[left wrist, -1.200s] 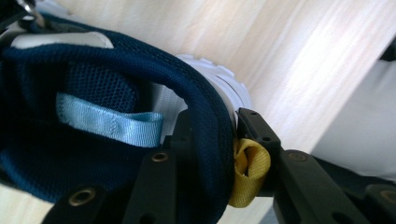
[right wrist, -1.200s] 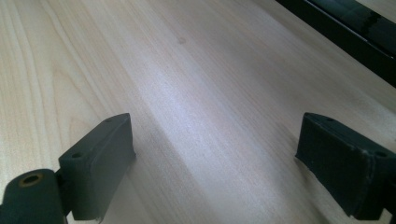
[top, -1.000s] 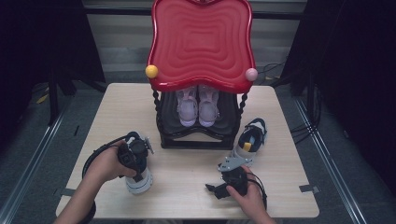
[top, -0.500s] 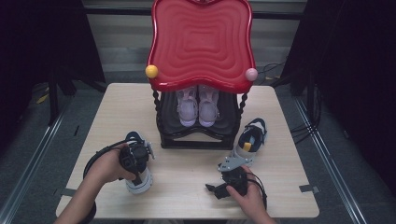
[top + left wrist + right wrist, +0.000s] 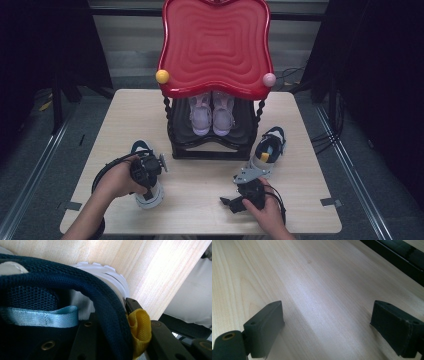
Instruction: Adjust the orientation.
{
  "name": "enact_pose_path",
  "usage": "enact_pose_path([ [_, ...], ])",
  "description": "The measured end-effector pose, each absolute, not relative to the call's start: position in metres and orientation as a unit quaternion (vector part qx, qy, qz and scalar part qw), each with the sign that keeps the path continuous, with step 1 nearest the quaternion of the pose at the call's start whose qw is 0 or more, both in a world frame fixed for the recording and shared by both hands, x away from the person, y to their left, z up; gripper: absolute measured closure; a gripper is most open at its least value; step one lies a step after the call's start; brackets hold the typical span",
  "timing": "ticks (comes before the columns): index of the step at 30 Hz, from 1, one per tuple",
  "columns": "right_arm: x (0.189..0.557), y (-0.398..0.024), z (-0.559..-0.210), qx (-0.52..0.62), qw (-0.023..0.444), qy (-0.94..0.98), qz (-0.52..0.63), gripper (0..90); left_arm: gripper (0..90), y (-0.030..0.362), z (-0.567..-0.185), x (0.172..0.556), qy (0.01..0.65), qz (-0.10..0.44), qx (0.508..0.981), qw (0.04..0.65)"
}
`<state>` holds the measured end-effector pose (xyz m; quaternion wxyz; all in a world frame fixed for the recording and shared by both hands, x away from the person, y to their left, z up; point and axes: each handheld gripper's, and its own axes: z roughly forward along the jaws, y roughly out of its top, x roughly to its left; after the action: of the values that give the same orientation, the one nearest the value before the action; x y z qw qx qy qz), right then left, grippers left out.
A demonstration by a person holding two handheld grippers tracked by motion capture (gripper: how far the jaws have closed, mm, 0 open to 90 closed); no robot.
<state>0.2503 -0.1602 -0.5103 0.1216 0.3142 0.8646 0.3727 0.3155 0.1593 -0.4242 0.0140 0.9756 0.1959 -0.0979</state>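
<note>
A navy mesh shoe [image 5: 150,195] with a white sole stands on the table's left front. My left gripper [image 5: 146,171] sits on its heel. In the left gripper view the shoe's padded collar [image 5: 110,315] lies between the jaws, one inside the shoe and one outside against the yellow pull loop [image 5: 140,332]. The jaws have just been closing and now pinch the collar. My right gripper [image 5: 239,201] rests near the front edge, its fingers [image 5: 265,327] wide apart over bare wood. The matching shoe [image 5: 268,150] lies just beyond it.
A black rack [image 5: 210,150] with a wavy red top [image 5: 215,47] stands mid-table, with a pair of pink shoes [image 5: 212,114] on its lower shelf. Yellow and pink balls cap its front corners. The wooden table [image 5: 200,180] has bare room between my hands.
The left hand has settled slightly lower onto the navy shoe's heel. The right gripper and both shoes have not moved.
</note>
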Motion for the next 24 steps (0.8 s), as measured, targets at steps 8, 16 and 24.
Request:
enact_pose_path([
  [8, 0.250, -0.160, -0.510, 0.314, 0.124, 0.864, 0.373, 10.3, 73.8, 0.159, -0.424, 0.314, 0.202, -0.092, 0.975, 0.015],
  [16, 0.250, -0.160, -0.510, 0.315, 0.121, 0.865, 0.373, 10.3, 75.9, 0.161, -0.422, 0.312, 0.216, -0.072, 0.973, 0.021],
  [24, 0.250, -0.160, -0.510, 0.315, 0.121, 0.864, 0.373, 10.3, 76.4, 0.162, -0.406, 0.316, 0.223, -0.061, 0.973, 0.029],
])
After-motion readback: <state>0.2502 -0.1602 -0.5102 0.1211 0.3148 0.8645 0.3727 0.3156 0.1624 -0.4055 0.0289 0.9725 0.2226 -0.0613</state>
